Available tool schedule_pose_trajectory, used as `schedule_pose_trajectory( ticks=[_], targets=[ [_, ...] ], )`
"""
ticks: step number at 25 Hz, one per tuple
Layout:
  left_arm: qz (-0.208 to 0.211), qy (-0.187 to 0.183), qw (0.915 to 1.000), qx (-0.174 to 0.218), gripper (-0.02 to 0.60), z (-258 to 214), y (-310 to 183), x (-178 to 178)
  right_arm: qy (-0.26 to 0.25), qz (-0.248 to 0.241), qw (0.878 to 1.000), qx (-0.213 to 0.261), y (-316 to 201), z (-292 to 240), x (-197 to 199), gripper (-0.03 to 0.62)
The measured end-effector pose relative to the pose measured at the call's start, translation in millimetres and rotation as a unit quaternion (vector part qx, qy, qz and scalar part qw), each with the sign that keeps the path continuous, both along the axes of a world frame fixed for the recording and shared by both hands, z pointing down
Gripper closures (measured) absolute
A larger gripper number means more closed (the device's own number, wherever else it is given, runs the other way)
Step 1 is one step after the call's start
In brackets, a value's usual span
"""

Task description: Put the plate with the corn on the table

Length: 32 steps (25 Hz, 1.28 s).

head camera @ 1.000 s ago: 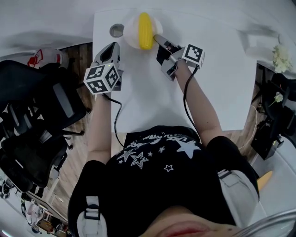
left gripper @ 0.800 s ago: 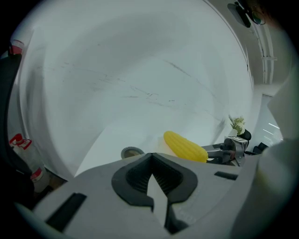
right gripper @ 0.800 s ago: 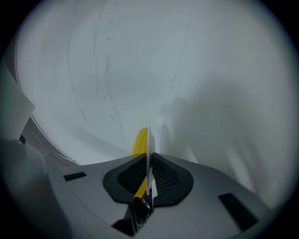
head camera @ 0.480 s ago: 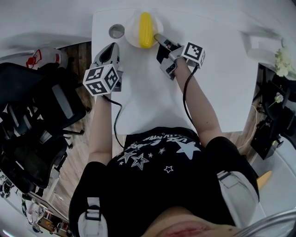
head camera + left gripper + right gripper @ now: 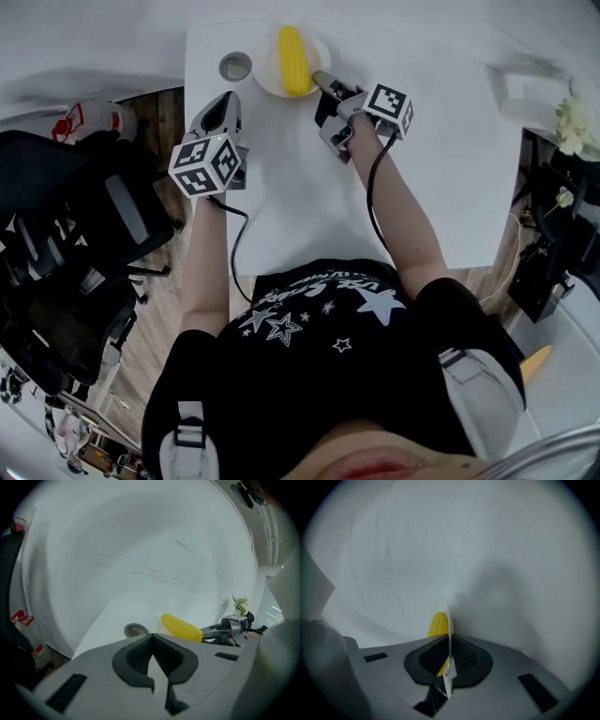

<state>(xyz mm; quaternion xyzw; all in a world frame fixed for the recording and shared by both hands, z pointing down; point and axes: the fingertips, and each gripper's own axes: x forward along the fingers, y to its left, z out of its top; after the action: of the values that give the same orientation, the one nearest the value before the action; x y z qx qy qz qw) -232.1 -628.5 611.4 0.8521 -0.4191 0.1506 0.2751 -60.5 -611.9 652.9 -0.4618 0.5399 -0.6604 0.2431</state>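
The plate (image 5: pixel 265 64) with the corn (image 5: pixel 293 61) sits at the far edge of the white desk (image 5: pixel 441 159), straight ahead of the person and a little to the left of the desk's middle. The corn lies flat across the plate, its long axis running away from the person toward the desk's far edge with only a slight slant, one end close to the right tool (image 5: pixel 322 80) and the other pointing at the far rim. The right tool reaches in from the near right, and its jaws are closing with the plate's thin rim between their pads; in the right gripper view that rim stands edge-on in the grip, with the yellow corn just behind it. Whether the plate rests on the desk or hangs just above it cannot be told. The left tool (image 5: pixel 225 101) hovers over the desk's left edge, near the plate but apart from it, its jaws together and empty. A small round grey cup (image 5: pixel 235 66) stands just left of the plate.
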Motion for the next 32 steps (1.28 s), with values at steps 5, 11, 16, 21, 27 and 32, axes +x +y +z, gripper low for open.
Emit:
schedule_pose_trajectory(
  ticks=[5,11,16,21,27,32],
  targets=[
    [-0.001,0.0,1.0,-0.002,0.575,-1.4,3.1,-0.6,0.019,0.002,0.999,-0.025,0.8,2.7,0.2,0.58],
    [0.004,0.009,0.9999,0.006,0.575,-10.9,7.7,2.1,0.044,-0.004,0.998,-0.048,0.2,3.4,1.3,0.58],
    [0.011,0.012,0.9998,0.012,0.575,-16.4,13.8,6.6,0.099,-0.032,0.992,-0.064,2.5,6.0,-0.5,0.579],
    [0.018,0.019,0.9995,0.016,0.575,-23.0,18.4,11.0,0.12,-0.044,0.988,-0.082,3.9,7.2,-0.5,0.571],
    [0.02,0.02,0.9994,0.019,0.575,-27.7,21.8,12.2,0.173,-0.07,0.978,-0.096,6.0,5.6,-0.3,0.554],
    [0.021,0.021,0.9993,0.022,0.575,-30.9,24.5,14.3,0.195,-0.074,0.973,-0.095,6.4,3.4,1.6,0.529]
  ],
)
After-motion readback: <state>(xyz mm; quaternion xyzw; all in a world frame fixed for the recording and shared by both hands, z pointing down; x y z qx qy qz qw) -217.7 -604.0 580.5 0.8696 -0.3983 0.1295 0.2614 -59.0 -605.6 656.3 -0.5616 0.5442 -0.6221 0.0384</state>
